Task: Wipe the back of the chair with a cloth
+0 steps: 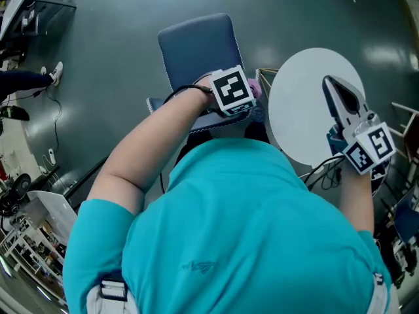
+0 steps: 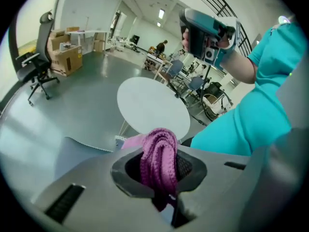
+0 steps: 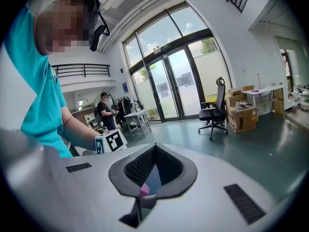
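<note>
A blue padded chair [image 1: 196,44] stands just ahead of me, its back [image 1: 171,104] nearest my body. My left gripper [image 1: 245,103] sits at the top right of that back, under its marker cube, shut on a purple knitted cloth [image 1: 255,91]. In the left gripper view the cloth [image 2: 158,154] bunches between the jaws of the left gripper [image 2: 161,178], with the chair's blue surface [image 2: 43,151] to the left. My right gripper [image 1: 334,87] hovers over the white round table [image 1: 294,120], apart from the chair, jaws together and holding nothing. In its own view the right gripper [image 3: 147,180] points across the room.
The round table [image 2: 152,105] stands close at the chair's right. Chair frames and cables [image 1: 399,195] crowd the right side. A black office chair [image 3: 215,112] and cardboard boxes [image 3: 241,117] stand far off by the glass doors. A person [image 3: 105,111] works at a distant desk.
</note>
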The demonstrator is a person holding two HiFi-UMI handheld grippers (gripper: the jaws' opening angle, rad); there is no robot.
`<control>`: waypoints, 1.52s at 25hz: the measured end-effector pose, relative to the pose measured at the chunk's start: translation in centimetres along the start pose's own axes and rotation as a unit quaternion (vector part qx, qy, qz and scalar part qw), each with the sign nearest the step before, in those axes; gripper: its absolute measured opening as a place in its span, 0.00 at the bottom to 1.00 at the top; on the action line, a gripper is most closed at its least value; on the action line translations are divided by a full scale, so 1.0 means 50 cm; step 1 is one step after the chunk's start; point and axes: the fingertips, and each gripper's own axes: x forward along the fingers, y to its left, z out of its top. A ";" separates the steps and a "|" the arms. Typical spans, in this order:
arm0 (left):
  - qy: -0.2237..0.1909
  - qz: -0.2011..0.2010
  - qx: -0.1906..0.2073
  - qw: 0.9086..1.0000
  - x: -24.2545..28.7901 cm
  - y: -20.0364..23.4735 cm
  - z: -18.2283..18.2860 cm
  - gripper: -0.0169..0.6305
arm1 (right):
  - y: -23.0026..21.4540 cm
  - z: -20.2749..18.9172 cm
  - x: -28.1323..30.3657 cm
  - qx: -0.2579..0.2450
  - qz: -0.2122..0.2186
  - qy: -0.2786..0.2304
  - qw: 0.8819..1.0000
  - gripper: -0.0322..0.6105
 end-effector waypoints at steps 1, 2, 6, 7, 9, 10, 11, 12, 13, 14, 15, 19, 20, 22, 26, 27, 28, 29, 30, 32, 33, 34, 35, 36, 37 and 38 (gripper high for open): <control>-0.015 0.012 -0.008 1.000 -0.035 0.013 0.002 0.12 | 0.011 0.014 0.009 -0.005 0.006 0.002 1.000 0.04; -0.028 0.027 -0.017 0.999 -0.077 0.029 -0.006 0.12 | 0.028 0.032 0.023 -0.010 0.013 0.004 1.000 0.04; -0.061 0.101 -0.074 0.990 -0.256 0.120 -0.153 0.12 | 0.140 0.084 0.146 -0.035 0.060 0.017 0.997 0.04; -0.062 0.118 -0.090 0.987 -0.287 0.140 -0.205 0.12 | 0.170 0.088 0.179 -0.041 0.073 0.022 0.996 0.04; -0.055 0.143 -0.114 0.982 -0.330 0.167 -0.306 0.12 | 0.225 0.091 0.238 -0.052 0.097 0.031 0.993 0.04; -0.047 0.153 -0.121 0.980 -0.344 0.176 -0.354 0.12 | 0.250 0.093 0.265 -0.056 0.107 0.035 0.992 0.04; -0.035 0.161 -0.125 0.978 -0.351 0.182 -0.401 0.12 | 0.274 0.094 0.291 -0.060 0.117 0.039 0.991 0.04; -0.021 0.165 -0.127 0.978 -0.352 0.185 -0.446 0.12 | 0.296 0.094 0.315 -0.062 0.126 0.042 0.989 0.04; -0.004 0.167 -0.127 0.978 -0.345 0.185 -0.489 0.12 | 0.315 0.090 0.337 -0.064 0.134 0.046 0.988 0.04; 0.014 0.164 -0.125 0.978 -0.332 0.184 -0.528 0.12 | 0.331 0.083 0.356 -0.065 0.142 0.049 0.987 0.04; 0.033 0.159 -0.120 0.979 -0.316 0.180 -0.561 0.12 | 0.343 0.075 0.372 -0.066 0.148 0.053 0.985 0.04; 0.118 0.153 -0.077 0.978 -0.256 0.176 -0.658 0.12 | 0.369 0.044 0.408 -0.064 0.163 0.074 0.982 0.04; 0.139 0.147 -0.068 0.977 -0.242 0.172 -0.673 0.12 | 0.369 0.038 0.412 -0.063 0.165 0.078 0.981 0.04; 0.172 0.130 -0.058 0.975 -0.216 0.165 -0.693 0.12 | 0.362 0.031 0.414 -0.060 0.166 0.083 0.981 0.04; 0.223 0.092 -0.066 0.968 -0.183 0.152 -0.727 0.12 | 0.336 0.030 0.397 -0.049 0.154 0.083 0.983 0.04; 0.234 0.083 -0.073 0.966 -0.180 0.151 -0.736 0.12 | 0.327 0.031 0.391 -0.046 0.149 0.082 0.984 0.04; 0.244 0.075 -0.079 0.964 -0.179 0.151 -0.744 0.12 | 0.317 0.030 0.386 -0.042 0.143 0.080 0.985 0.04; 0.253 0.069 -0.085 0.961 -0.180 0.153 -0.749 0.12 | 0.305 0.029 0.380 -0.038 0.137 0.079 0.987 0.04; 0.259 0.064 -0.090 0.959 -0.180 0.155 -0.753 0.12 | 0.293 0.027 0.372 -0.034 0.132 0.077 0.988 0.04; 0.266 0.053 -0.104 0.957 -0.176 0.158 -0.755 0.12 | 0.268 0.022 0.354 -0.025 0.120 0.073 0.990 0.04; 0.267 0.047 -0.111 0.956 -0.172 0.161 -0.754 0.12 | 0.256 0.019 0.344 -0.021 0.115 0.071 0.991 0.04; 0.268 0.041 -0.118 0.955 -0.167 0.163 -0.753 0.12 | 0.245 0.015 0.333 -0.017 0.110 0.069 0.991 0.04; 0.269 0.036 -0.126 0.954 -0.164 0.164 -0.752 0.12 | 0.234 0.011 0.324 -0.013 0.105 0.067 0.992 0.04; 0.271 0.032 -0.132 0.953 -0.161 0.163 -0.751 0.12 | 0.225 0.007 0.314 -0.010 0.101 0.066 0.993 0.04; 0.275 0.028 -0.137 0.951 -0.159 0.162 -0.751 0.12 | 0.217 0.003 0.306 -0.007 0.098 0.064 0.993 0.04; 0.278 0.025 -0.140 0.950 -0.157 0.161 -0.752 0.12 | 0.210 -0.001 0.298 -0.003 0.095 0.063 0.994 0.04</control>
